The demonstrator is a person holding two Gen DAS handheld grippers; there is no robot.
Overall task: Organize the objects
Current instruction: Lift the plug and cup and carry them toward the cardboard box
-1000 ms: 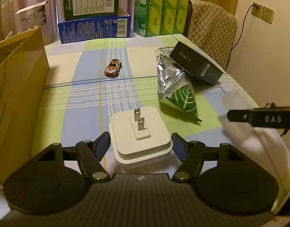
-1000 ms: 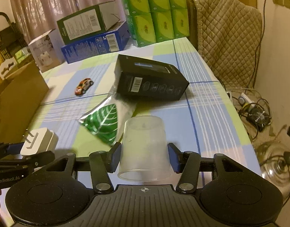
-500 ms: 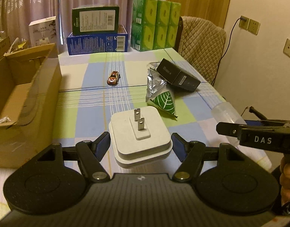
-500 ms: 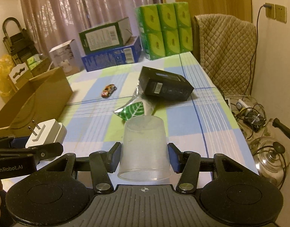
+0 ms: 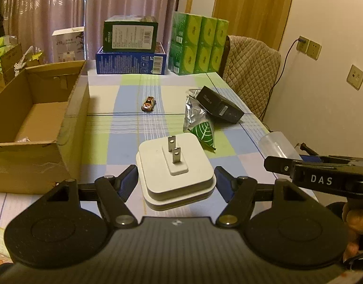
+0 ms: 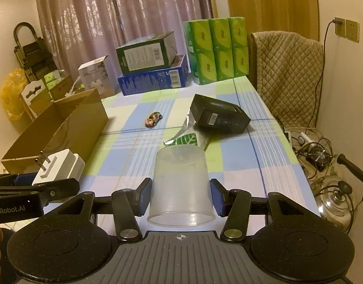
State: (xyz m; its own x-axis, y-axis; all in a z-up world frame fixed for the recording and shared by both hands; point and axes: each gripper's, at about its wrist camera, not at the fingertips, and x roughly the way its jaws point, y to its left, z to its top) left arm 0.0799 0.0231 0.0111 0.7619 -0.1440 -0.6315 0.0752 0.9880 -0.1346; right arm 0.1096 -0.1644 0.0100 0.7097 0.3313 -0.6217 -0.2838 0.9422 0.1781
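The white plug adapter (image 5: 175, 172) sits clamped between the blue pads of the left tongs (image 5: 176, 181), prongs pointing up and forward, lifted above the near end of the tabletop (image 5: 124, 123). From the right wrist view the same adapter (image 6: 60, 166) shows at the left edge, just off the near corner of the open cardboard box (image 6: 63, 127).

The right tongs (image 6: 180, 195) grip a clear plastic cup (image 6: 180, 189) held upside down, its rim toward the camera and its closed base pointing forward, also raised above the checked tablecloth. In the left wrist view that cup (image 5: 276, 144) juts out ahead of the right tongs at the right edge, and part of a hand (image 5: 354, 220) shows under them.

Further out on the tabletop lie a green leaf-print packet (image 5: 201, 132) with a crumpled silver end, a black box (image 5: 219, 104) touching or overlapping that packet's far end, and a small orange toy car (image 5: 148, 103) standing alone mid-table. The cardboard box (image 5: 37, 118) stands along the left side, open at the top, with a small scrap on its floor. At the far end a dark green carton (image 5: 130, 34) rests on a blue carton (image 5: 131, 60), beside stacked green tissue packs (image 5: 199, 43). A chair with a quilted cover (image 5: 252, 71) stands at the right.
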